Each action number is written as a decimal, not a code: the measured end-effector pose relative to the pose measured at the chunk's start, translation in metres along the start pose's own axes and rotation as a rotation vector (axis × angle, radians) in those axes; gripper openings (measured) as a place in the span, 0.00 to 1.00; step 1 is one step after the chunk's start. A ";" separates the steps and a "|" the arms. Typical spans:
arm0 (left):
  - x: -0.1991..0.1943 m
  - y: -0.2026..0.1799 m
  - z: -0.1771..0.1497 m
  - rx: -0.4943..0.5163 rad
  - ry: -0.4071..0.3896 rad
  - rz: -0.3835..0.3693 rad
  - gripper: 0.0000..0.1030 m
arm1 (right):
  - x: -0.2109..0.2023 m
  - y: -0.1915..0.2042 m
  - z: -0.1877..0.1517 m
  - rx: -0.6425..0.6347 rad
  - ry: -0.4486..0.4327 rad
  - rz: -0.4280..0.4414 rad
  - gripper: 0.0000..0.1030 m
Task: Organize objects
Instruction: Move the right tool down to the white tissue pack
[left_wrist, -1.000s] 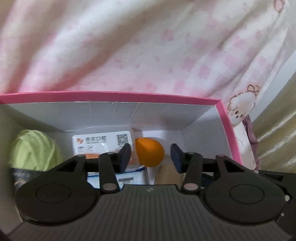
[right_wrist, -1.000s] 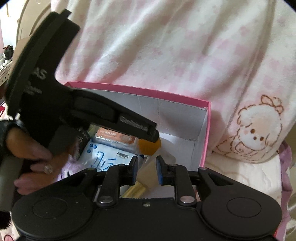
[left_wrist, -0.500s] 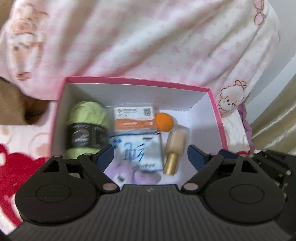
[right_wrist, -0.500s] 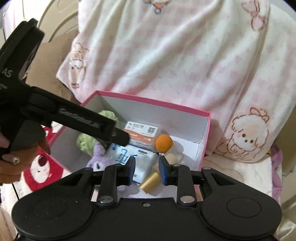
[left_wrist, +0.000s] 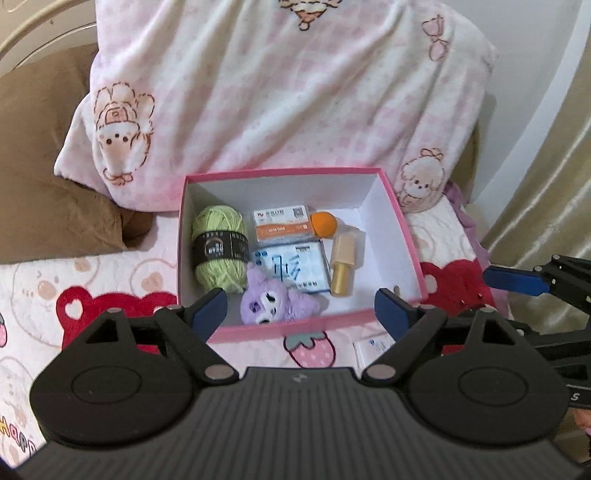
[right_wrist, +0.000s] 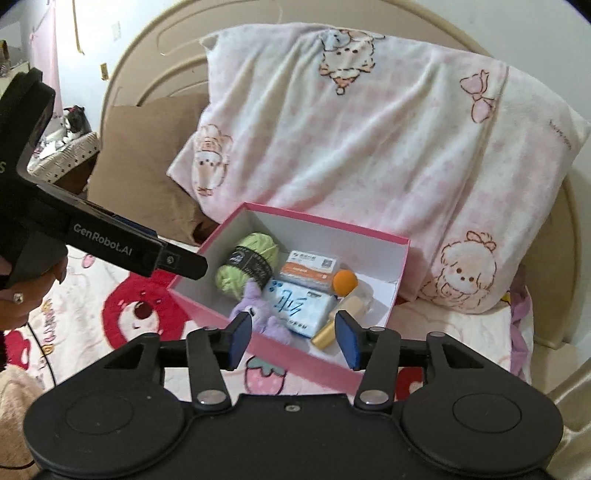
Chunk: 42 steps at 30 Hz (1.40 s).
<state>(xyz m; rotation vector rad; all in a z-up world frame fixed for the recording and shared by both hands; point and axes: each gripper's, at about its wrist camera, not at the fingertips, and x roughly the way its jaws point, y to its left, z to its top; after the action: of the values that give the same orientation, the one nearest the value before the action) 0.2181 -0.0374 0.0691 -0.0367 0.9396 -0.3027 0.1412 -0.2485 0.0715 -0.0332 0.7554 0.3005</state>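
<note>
A pink box (left_wrist: 406, 236) (right_wrist: 207, 299) sits on the bed. It holds a green yarn ball (left_wrist: 218, 251) (right_wrist: 247, 269), an orange-white pack (left_wrist: 282, 225) (right_wrist: 310, 271), a blue tissue pack (left_wrist: 293, 271) (right_wrist: 297, 306), an orange ball (left_wrist: 322, 223) (right_wrist: 344, 281), a gold bottle (left_wrist: 342, 266) (right_wrist: 325, 334) and a purple plush (left_wrist: 271, 302) (right_wrist: 258, 306). My left gripper (left_wrist: 295, 314) is open and empty, above the box's near edge. My right gripper (right_wrist: 293, 341) is open and empty, also back from the box.
A pink-checked pillow (left_wrist: 288, 92) (right_wrist: 369, 147) leans behind the box, with a brown cushion (left_wrist: 40, 166) to its left. A small white pack (left_wrist: 373, 350) lies on the printed blanket (left_wrist: 92, 295) in front of the box. The headboard (right_wrist: 166, 48) curves behind.
Both grippers have pulled up and back out of the box. The left jaws opened wide, then the right jaws opened. The gold bottle now lies in the box.
</note>
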 end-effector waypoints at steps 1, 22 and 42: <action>-0.003 0.001 -0.004 -0.005 0.003 -0.009 0.84 | -0.004 0.002 -0.005 -0.001 0.000 0.000 0.56; 0.050 -0.012 -0.096 0.017 0.062 -0.062 0.84 | 0.025 0.001 -0.094 0.065 0.083 0.033 0.64; 0.145 -0.030 -0.138 0.001 -0.028 -0.155 0.79 | 0.109 -0.027 -0.169 -0.022 -0.004 -0.105 0.65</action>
<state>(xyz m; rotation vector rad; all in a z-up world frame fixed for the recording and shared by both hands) 0.1808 -0.0913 -0.1222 -0.1123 0.9107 -0.4448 0.1107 -0.2699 -0.1278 -0.0928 0.7439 0.2088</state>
